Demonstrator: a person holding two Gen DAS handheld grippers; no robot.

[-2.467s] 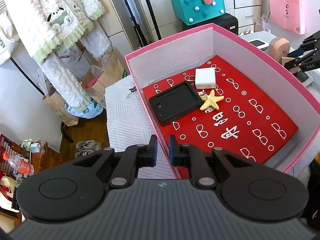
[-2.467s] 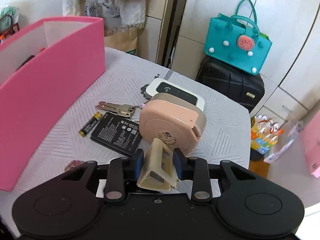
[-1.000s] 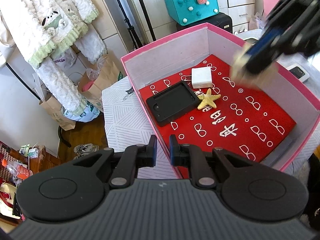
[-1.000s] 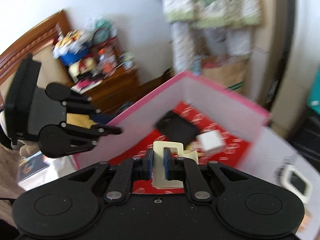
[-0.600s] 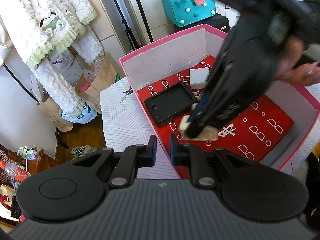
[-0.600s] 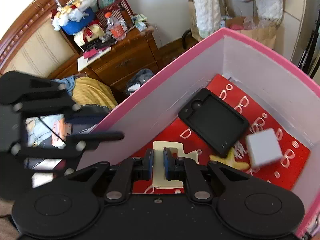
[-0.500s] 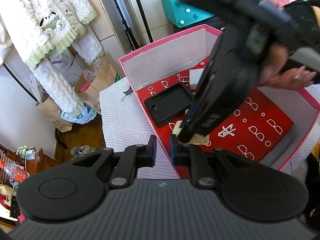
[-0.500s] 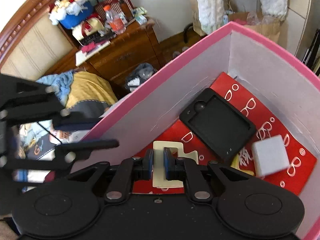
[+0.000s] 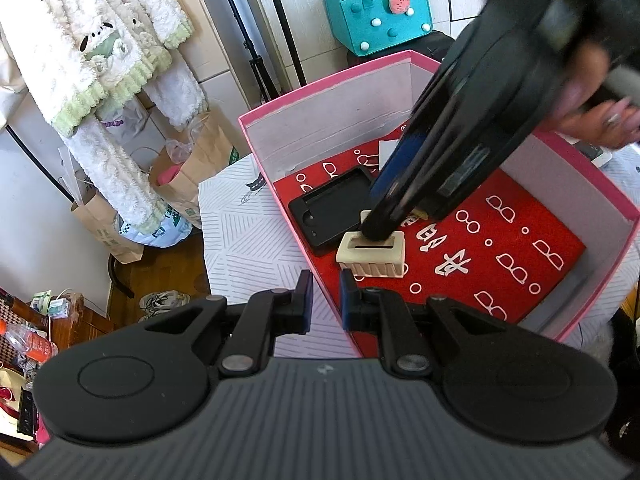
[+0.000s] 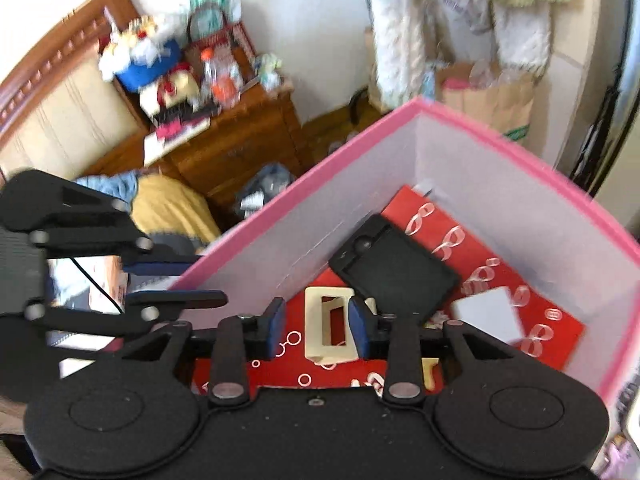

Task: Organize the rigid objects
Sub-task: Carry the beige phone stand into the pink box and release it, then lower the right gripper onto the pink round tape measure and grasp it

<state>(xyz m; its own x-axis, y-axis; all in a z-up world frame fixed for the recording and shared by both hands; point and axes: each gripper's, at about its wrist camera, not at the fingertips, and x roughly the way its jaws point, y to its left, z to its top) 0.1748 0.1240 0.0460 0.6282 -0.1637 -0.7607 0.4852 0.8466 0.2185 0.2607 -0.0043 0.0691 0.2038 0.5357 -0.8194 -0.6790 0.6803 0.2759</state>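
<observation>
A cream hair claw clip (image 9: 372, 254) lies on the red floor of the pink box (image 9: 320, 84), next to the black phone case (image 9: 332, 212). My right gripper (image 10: 316, 330) is open just above the clip (image 10: 330, 328), its fingers apart on either side. In the left wrist view the right gripper (image 9: 384, 220) reaches down into the box from the upper right. My left gripper (image 9: 324, 304) is nearly closed and empty, hovering over the box's near left wall. A white cube (image 10: 490, 314) sits deeper in the box.
The box stands on a white patterned tablecloth (image 9: 240, 216). A teal bag (image 9: 378, 8) on a black case stands behind. Paper bags (image 9: 192, 168) and hanging white garments (image 9: 100, 60) are at left. A wooden dresser (image 10: 224, 148) shows beyond the box.
My right gripper carried the cream clip from the table into the box, lowered it beside the phone case, and has now opened, leaving the clip on the red floor. The left gripper stayed still.
</observation>
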